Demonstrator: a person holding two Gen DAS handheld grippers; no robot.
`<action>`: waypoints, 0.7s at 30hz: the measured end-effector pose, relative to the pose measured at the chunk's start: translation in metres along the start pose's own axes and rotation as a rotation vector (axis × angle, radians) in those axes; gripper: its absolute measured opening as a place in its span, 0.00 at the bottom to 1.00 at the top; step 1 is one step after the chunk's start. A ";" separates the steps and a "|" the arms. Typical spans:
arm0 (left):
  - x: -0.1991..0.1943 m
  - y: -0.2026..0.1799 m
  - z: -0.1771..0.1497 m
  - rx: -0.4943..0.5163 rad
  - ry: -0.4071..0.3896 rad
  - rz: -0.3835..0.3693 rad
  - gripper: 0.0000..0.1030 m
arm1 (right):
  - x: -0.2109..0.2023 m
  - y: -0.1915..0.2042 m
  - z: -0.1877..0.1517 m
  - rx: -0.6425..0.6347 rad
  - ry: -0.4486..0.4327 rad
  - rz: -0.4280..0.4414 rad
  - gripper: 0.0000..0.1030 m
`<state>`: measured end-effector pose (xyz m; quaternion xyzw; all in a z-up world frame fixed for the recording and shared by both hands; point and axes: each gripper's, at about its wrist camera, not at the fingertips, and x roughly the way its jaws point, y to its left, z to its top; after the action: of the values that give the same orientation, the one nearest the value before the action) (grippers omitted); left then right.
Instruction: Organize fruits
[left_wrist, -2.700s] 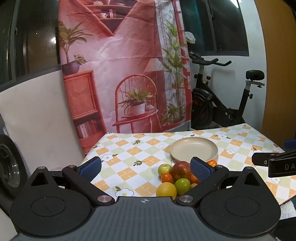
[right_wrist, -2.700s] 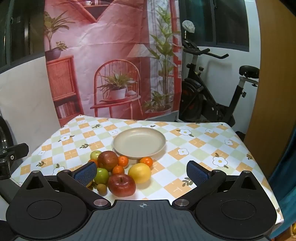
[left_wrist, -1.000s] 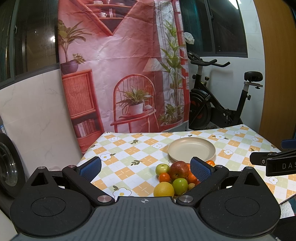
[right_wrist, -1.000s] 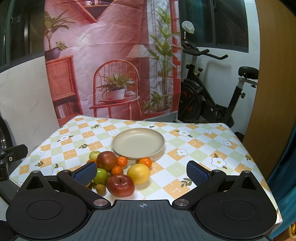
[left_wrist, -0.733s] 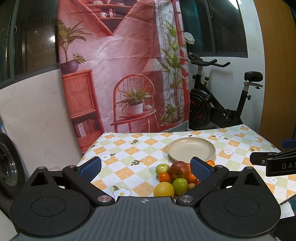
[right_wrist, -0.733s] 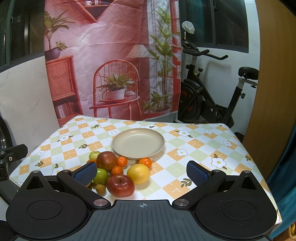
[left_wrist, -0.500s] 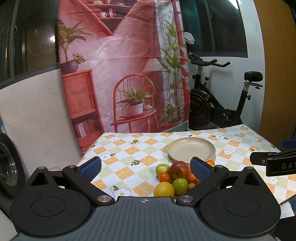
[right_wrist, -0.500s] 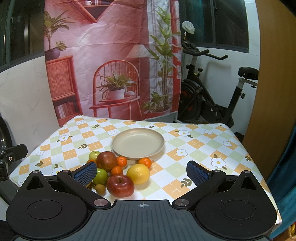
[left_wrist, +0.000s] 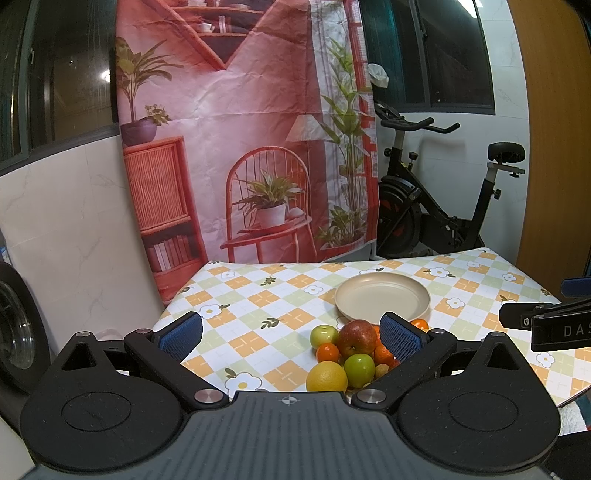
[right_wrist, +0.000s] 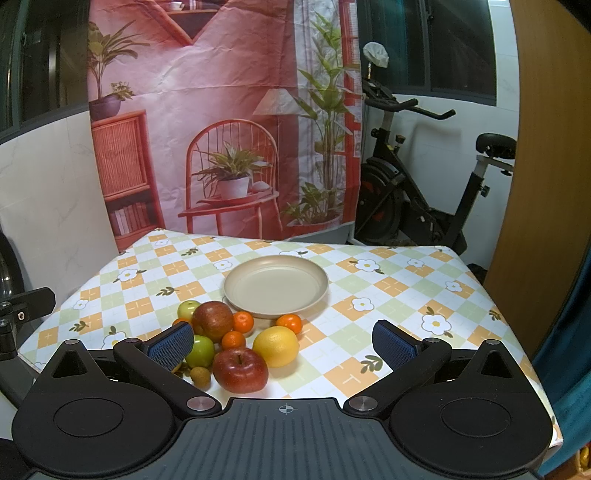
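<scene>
My right tongs (right_wrist: 283, 342) face bare checkered tablecloth (right_wrist: 388, 295) ahead-right; clustered fruit pile (right_wrist: 236, 341) blocks ahead-left, beige round plate (right_wrist: 275, 286) beyond.

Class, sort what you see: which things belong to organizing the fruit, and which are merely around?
Belongs: round beige plate; pile of red and green apples, oranges and tangerines; both open claws.
Merely around: black exercise bike; pink printed backdrop; checked floral tablecloth.

**Fruit pile half hidden behind the fingers**

Beside the beige plate (left_wrist: 382, 295), the left gripper's right finger (left_wrist: 400, 338) covers several tangerines. In the right wrist view, the left finger (right_wrist: 170, 347) hides fruit behind the green apple (right_wrist: 201, 350).
</scene>
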<state>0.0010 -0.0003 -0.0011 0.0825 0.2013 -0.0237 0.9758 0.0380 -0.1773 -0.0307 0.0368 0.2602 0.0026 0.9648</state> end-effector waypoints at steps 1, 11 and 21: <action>0.000 0.000 0.000 -0.001 0.001 -0.001 1.00 | 0.000 0.000 0.000 0.000 0.000 0.000 1.00; 0.002 0.001 0.000 -0.017 0.021 -0.019 1.00 | 0.001 0.000 0.003 0.000 0.012 0.025 1.00; 0.036 0.003 0.006 0.017 0.049 -0.016 1.00 | 0.037 -0.014 0.012 -0.053 -0.011 0.039 1.00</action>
<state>0.0368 0.0007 -0.0096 0.0899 0.2257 -0.0312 0.9695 0.0754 -0.1910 -0.0399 0.0162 0.2541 0.0281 0.9666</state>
